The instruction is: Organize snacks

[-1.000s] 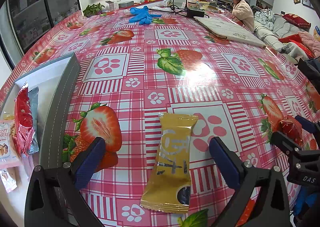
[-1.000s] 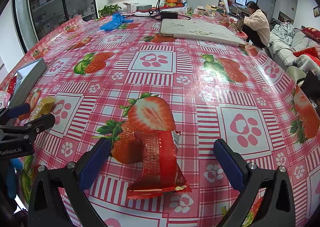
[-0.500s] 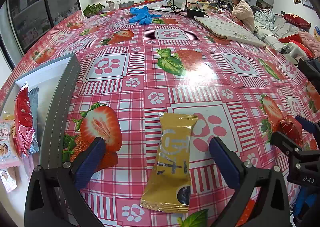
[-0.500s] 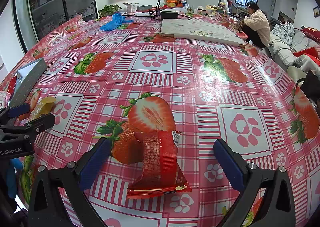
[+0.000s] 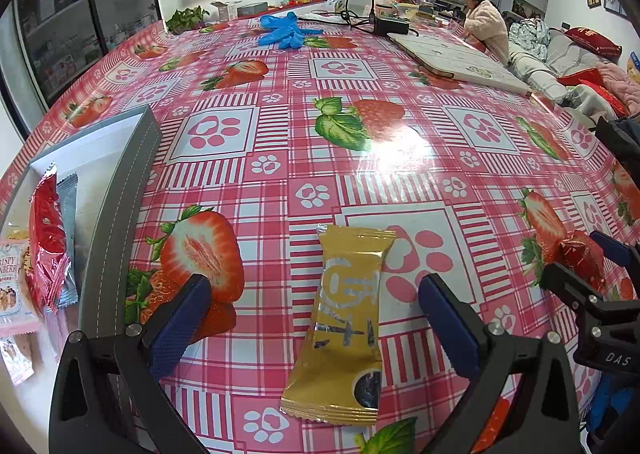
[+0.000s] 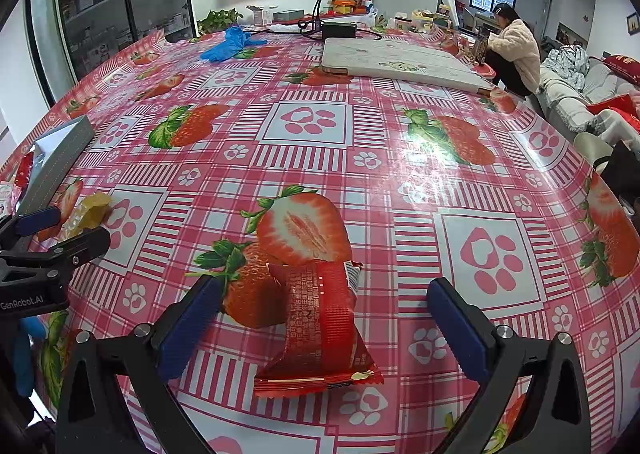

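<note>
A gold snack packet (image 5: pixel 344 326) lies flat on the strawberry tablecloth, between the wide-open fingers of my left gripper (image 5: pixel 314 314); neither pad touches it. A red snack packet (image 6: pixel 320 326) lies between the fingers of my right gripper (image 6: pixel 326 318), also open and not touching. The grey box (image 5: pixel 120 206) at the left holds several packets, among them a red packet (image 5: pixel 46 238). In the right wrist view the gold snack packet (image 6: pixel 86 210) shows by the left gripper (image 6: pixel 56 234), and the grey box (image 6: pixel 52 162) beyond it.
Far across the table lie blue gloves (image 5: pixel 286 30), a white flat pad (image 5: pixel 452 58), a black adapter with cable (image 5: pixel 390 26) and assorted clutter. A person in a pale fleece (image 5: pixel 486 26) sits at the far right beside a sofa.
</note>
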A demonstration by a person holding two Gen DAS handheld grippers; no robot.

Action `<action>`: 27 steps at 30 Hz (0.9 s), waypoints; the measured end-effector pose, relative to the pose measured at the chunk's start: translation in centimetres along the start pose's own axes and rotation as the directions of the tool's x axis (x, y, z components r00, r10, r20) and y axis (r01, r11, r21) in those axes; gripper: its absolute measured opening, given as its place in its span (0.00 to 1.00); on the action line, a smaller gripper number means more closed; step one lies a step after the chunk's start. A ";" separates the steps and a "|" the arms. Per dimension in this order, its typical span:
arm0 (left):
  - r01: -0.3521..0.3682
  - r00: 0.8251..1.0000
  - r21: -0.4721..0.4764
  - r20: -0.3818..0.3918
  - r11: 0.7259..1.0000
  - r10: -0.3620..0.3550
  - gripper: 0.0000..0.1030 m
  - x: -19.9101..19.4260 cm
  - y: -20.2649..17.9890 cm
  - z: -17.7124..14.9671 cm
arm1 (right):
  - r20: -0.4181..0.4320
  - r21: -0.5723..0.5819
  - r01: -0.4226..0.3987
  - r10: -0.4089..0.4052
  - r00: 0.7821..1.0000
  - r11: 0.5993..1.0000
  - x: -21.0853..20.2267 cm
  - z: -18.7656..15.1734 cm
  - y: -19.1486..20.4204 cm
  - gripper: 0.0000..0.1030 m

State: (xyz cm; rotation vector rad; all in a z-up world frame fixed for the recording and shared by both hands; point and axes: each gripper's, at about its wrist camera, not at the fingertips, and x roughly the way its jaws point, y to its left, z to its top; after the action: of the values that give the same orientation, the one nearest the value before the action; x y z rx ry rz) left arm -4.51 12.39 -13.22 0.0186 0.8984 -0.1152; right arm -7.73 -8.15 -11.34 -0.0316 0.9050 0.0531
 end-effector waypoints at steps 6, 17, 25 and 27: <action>0.000 1.000 0.000 0.000 1.000 0.000 1.00 0.0 0.0 0.0 | 0.000 0.000 0.000 0.000 1.000 1.000 0.0 0.0 0.0 1.00; 0.000 1.000 0.000 0.001 1.000 0.000 1.00 0.0 0.0 0.0 | 0.000 0.000 -0.001 0.001 1.000 1.000 0.0 0.0 0.0 1.00; 0.000 1.000 0.001 0.000 1.000 0.000 1.00 0.0 0.0 0.0 | -0.012 -0.010 -0.009 0.009 1.000 1.000 -0.1 0.1 0.1 1.00; 0.000 1.000 0.002 -0.001 1.000 0.000 1.00 0.1 0.0 0.0 | -0.029 -0.014 -0.012 0.012 1.000 1.000 -0.1 0.3 0.1 1.00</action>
State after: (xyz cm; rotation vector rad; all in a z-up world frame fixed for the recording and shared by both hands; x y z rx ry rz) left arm -4.46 12.38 -13.28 0.0207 0.8992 -0.1167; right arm -7.57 -8.00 -11.09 -0.0406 0.9336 0.0703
